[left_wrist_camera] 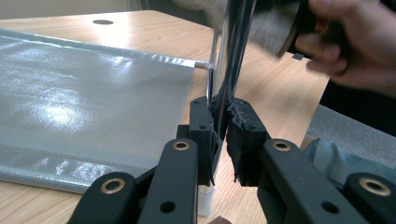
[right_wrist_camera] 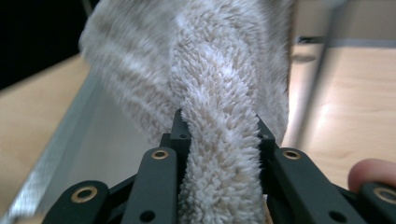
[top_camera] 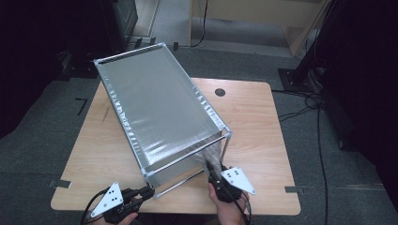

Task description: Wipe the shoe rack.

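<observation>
Towel [right_wrist_camera: 219, 140] is hanging at the rack's [top_camera: 159, 108] near corner — right tongs [top_camera: 212, 169] are pinching it. Left tongs [left_wrist_camera: 222, 122] are clamping the rack's post [left_wrist_camera: 229, 60] on the bench [top_camera: 253, 117].

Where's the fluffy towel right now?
The towel is pinched in the right tongs, at the near right corner of the silver-lined frame hamper, by the table's front edge in the high view.

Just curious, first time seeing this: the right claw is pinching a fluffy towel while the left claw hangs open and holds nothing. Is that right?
Not quite. The left claw is shut on the metal post of the silver box frame, as the left gripper view shows. The right claw does pinch the fluffy towel.
</observation>
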### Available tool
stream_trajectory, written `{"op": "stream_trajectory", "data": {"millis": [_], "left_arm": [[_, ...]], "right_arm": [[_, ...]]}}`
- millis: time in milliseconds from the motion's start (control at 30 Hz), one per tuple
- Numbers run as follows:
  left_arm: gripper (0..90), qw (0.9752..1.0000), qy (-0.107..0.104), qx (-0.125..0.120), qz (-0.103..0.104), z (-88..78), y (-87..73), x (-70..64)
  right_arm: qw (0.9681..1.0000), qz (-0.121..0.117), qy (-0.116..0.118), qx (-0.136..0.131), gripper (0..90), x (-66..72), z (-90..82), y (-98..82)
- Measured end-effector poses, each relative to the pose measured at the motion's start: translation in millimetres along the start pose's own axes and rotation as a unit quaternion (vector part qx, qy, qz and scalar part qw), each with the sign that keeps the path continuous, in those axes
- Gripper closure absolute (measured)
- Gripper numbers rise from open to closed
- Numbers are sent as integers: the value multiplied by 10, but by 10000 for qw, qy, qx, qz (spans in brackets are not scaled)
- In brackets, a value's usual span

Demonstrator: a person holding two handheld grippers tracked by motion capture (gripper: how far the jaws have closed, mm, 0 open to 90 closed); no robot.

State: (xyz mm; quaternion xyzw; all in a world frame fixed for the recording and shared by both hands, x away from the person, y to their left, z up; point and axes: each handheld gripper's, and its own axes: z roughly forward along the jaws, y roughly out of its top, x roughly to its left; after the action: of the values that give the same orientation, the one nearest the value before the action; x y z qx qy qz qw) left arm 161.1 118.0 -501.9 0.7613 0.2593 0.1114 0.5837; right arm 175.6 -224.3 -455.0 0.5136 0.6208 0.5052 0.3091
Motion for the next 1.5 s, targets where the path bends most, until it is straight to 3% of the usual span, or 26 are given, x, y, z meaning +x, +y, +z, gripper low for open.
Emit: {"op": "stream_trajectory", "data": {"millis": [100, 200, 233, 267, 333, 367, 400, 467, 567, 633, 733, 800, 867, 967, 1067, 1100, 1133, 1167, 1300, 1433, 1500], "left_arm": [[809, 10000, 6, -5, -6, 4, 1, -3], [809, 10000, 4, -8, -21, 11, 2, -7], [809, 10000, 3, -1, -23, 13, 3, -7], [809, 10000, -1, -2, -28, 14, 3, -6], [809, 10000, -8, -9, -27, 15, 0, -4], [809, 10000, -10, -15, -33, 15, -1, -4], [808, 10000, -11, -15, -32, 15, -2, -3], [808, 10000, -10, -16, -32, 15, -4, -3], [808, 10000, -1, -20, -28, 16, -5, -5], [808, 10000, -3, -25, -36, 17, -6, -4], [808, 10000, -11, -12, -19, 16, -7, 0], [808, 10000, -10, -11, -14, 16, -8, 0], [808, 10000, -3, -14, -10, 17, -9, -2], [808, 10000, -7, -7, -4, 16, -9, -1], [808, 10000, -11, 1, 9, 15, -9, 1], [808, 10000, -12, -3, 6, 16, -10, 1], [808, 10000, -12, -3, 6, 16, -10, 1], [808, 10000, -14, 8, 20, 14, -10, 2], [808, 10000, -11, 10, 25, 15, -11, 2], [808, 10000, -8, 15, 20, 16, -13, 0], [808, 10000, -11, 13, 18, 18, -15, 2]], "right_arm": [[9992, 279, -155, -248, 716, -148, -128, 104], [9991, 320, -113, -240, 717, -137, -143, 106], [9993, 270, 90, -243, 717, -58, -143, 97], [9993, 270, 90, -243, 717, -58, -143, 97], [9990, 119, 342, -280, 717, 73, -144, 97], [9985, 34, 461, -292, 717, 147, -145, 99], [9969, -153, 733, -254, 717, 302, -147, 99], [9958, -265, 850, -232, 717, 380, -146, 95], [9894, -609, 1313, -86, 716, 594, -143, 74], [9818, -823, 1714, -3, 715, 716, -143, 77], [9741, -1125, 1958, 58, 715, 845, -171, 91], [9727, -1152, 2015, 77, 714, 852, -176, 96], [9749, -1102, 1935, 51, 713, 790, -168, 110], [9818, -803, 1723, 2, 712, 608, -154, 152], [9892, -559, 1354, -69, 712, 395, -148, 183], [9930, -418, 1096, -115, 712, 245, -147, 199], [9948, -343, 953, -148, 713, 171, -150, 207], [9948, -343, 953, -148, 713, 171, -150, 207], [9987, -57, 433, -263, 713, -125, -180, 234], [9990, 209, 83, -374, 713, -374, -226, 248], [9990, 201, -4, -390, 712, -440, -237, 246]]}}
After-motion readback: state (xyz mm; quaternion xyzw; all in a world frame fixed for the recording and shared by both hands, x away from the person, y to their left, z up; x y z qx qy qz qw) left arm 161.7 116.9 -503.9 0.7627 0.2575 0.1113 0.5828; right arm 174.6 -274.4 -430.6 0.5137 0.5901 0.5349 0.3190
